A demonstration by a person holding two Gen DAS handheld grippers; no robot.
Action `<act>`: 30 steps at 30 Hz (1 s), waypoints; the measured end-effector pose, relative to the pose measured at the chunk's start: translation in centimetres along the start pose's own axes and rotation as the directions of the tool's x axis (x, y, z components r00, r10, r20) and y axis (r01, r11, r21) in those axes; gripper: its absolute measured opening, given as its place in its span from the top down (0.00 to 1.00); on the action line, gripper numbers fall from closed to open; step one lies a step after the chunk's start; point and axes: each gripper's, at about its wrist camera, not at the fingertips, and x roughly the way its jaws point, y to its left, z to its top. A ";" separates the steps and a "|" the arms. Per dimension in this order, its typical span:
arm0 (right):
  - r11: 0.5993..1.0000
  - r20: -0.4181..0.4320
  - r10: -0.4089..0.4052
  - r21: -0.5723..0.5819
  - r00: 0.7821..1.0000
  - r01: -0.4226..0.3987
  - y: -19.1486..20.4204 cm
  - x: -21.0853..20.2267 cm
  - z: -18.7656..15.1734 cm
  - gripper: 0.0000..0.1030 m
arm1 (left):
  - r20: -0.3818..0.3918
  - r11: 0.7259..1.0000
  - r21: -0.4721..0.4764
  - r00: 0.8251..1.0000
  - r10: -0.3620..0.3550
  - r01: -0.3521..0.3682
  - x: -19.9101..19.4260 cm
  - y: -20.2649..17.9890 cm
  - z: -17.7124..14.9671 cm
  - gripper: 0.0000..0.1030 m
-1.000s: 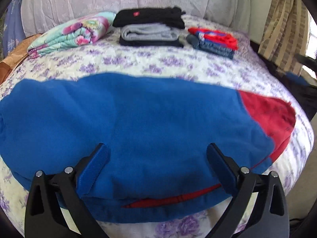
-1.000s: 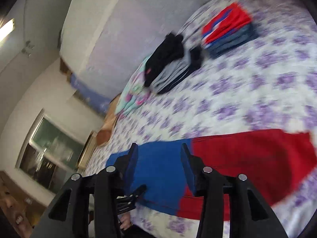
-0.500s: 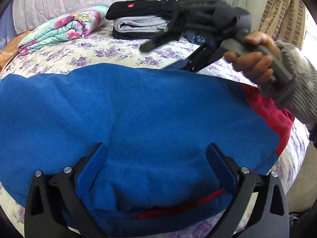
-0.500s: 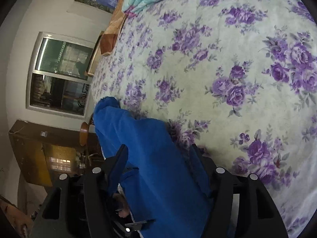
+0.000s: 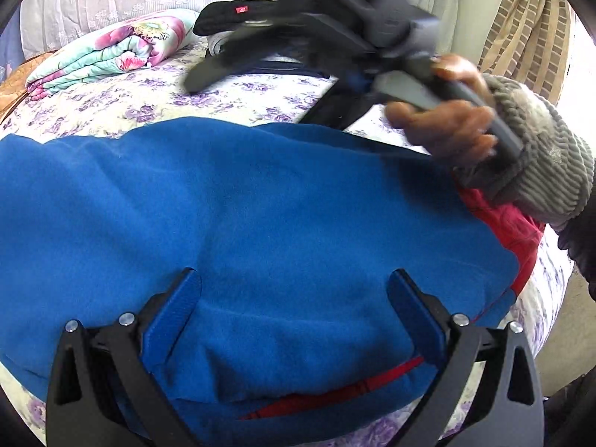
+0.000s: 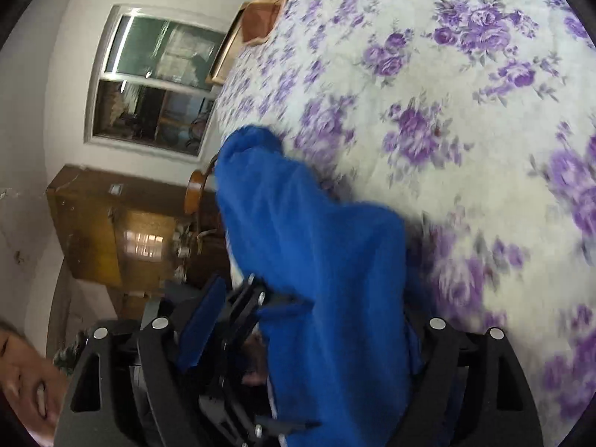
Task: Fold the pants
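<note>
Over the blue pants (image 5: pixel 260 205), now swung in, right claw (image 6: pixel 309 320), widened, cloth between its jaws; left claw (image 5: pixel 294 309) wide; floral bed (image 5: pixel 149 104); window (image 6: pixel 156 78) beyond

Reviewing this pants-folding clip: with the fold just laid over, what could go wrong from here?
1. The right hand-held gripper has just been opening with blue fabric of the pants draped between its fingers; pulling away may drag the fold open.
2. The left hand-held gripper stands open over the near edge, pinning nothing, so the layers could shift.
3. The red cuff pokes out unevenly.
</note>
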 end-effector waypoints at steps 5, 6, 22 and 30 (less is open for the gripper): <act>0.982 0.228 0.139 0.094 0.964 -0.164 -1.6 -2.4 1.1 0.18 | 0.000 1.000 0.003 1.000 -0.005 0.005 0.1 0.1 0.0 0.04; 0.968 0.258 0.175 0.131 0.950 -0.214 -2.4 -3.0 1.1 0.22 | -0.001 1.000 0.005 1.000 -0.006 0.006 0.1 0.1 0.0 0.04; 0.988 0.445 -0.136 0.131 0.885 0.086 0.7 -10.8 -2.8 0.40 | 0.005 0.999 0.008 0.999 -0.035 0.035 0.1 0.5 -0.1 0.04; 0.953 0.375 -0.278 0.220 0.885 0.206 1.2 -0.6 -3.8 0.46 | 0.005 1.000 0.010 1.000 -0.018 0.018 0.2 0.3 -0.1 0.04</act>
